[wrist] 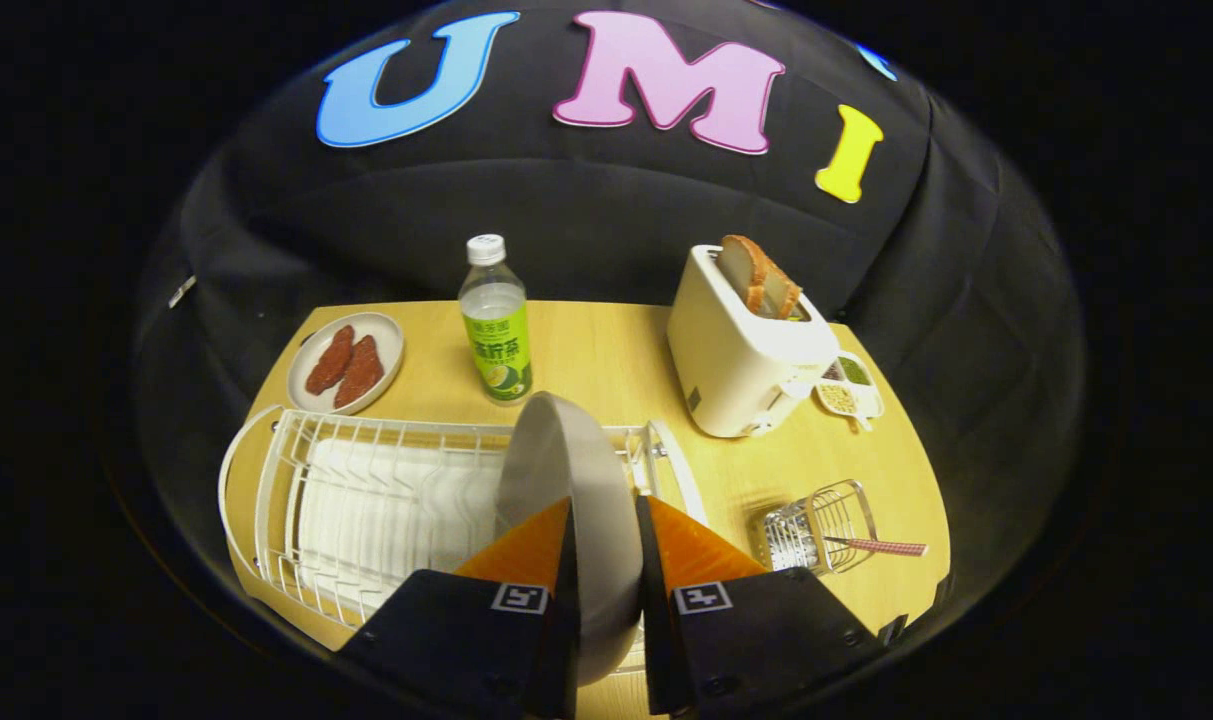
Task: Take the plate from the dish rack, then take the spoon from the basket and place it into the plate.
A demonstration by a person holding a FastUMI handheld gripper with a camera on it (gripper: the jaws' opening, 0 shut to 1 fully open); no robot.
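The single view rides on the hand-held gripper and looks forward along its two fingers, which rise from the near side of the picture. It is tilted downward over a light wooden tabletop from above its near edge, and faces the black cloth wall behind the table. The white wire dish rack lies closest, directly under and ahead of the fingers. Beyond the rack the fisheye lens takes in the far edge of the tabletop, and to the right of the rack the table's right end, with straight lines bowed into curves around the rack.
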